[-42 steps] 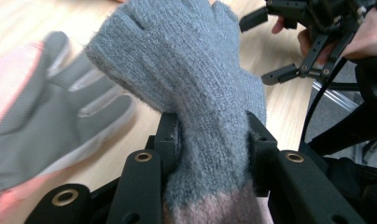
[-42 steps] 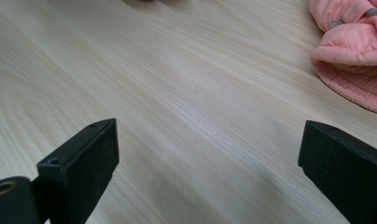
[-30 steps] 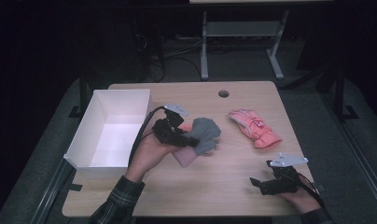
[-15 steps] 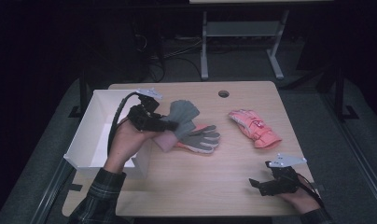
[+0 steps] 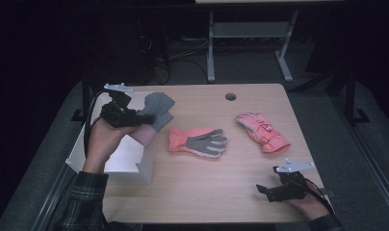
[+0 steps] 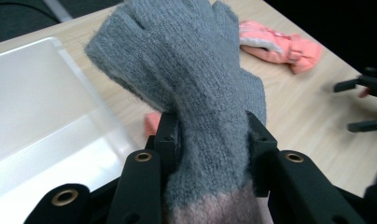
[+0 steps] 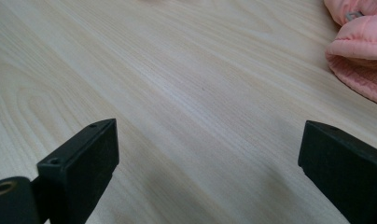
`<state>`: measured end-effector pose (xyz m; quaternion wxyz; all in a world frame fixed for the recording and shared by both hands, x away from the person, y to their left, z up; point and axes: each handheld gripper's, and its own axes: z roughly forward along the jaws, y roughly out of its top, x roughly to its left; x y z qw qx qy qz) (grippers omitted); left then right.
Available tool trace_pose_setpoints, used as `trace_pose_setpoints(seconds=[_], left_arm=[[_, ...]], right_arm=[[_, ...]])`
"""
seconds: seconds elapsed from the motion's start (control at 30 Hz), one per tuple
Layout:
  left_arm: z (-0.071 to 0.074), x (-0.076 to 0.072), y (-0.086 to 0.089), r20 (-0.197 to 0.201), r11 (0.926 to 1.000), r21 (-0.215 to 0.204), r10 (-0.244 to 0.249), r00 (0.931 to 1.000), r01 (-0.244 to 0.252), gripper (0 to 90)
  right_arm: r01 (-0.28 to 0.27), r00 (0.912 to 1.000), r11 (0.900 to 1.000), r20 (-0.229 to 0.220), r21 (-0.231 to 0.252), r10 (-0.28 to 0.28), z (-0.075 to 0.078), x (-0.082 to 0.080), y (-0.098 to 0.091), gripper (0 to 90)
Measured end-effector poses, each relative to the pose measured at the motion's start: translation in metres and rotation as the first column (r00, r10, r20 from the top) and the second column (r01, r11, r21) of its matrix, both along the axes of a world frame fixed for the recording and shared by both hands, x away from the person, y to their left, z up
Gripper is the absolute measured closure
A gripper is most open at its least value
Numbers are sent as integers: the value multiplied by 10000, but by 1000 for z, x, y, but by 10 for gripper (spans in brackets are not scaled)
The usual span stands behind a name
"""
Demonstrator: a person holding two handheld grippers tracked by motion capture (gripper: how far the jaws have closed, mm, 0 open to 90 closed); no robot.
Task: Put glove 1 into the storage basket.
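We note the left gripper (image 6: pixel 210 140) with jaws clamped on the grey knit glove (image 6: pixel 186 79) at its cuff, fingers standing up. Since a second ago it has lifted that glove off the pink-and-grey glove (image 5: pixel 197 141) mid-table and carried it left, over the white bin's (image 5: pixel 135 166) right wall; we judge a drop into the bin is next. The left gripper view shows the pinch itself; the high view shows the pink ski glove (image 5: pixel 262 132) farther right and the right gripper (image 5: pixel 269 190) resting near-right, its jaws wide apart over bare table (image 7: pixel 177 93).
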<state>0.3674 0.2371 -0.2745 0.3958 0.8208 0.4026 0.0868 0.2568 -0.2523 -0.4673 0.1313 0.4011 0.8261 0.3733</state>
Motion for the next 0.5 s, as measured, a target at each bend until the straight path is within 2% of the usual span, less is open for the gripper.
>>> trace_pose_setpoints(seconds=[0.17,0.27,0.5], left_arm=[[-5,4,19,-20,9983,117,570,9984,-570,648],[-9,9,32,-54,9947,197,1010,9949,-1009,648],[-26,17,59,-140,9763,408,2132,9769,-2125,649]], right_arm=[[21,10000,10000,-7,25,-21,0,0,-1,48],[15,10000,10000,-17,12,-15,-1,0,-1,48],[-9,10000,10000,-25,50,9,0,-1,-2,48]])
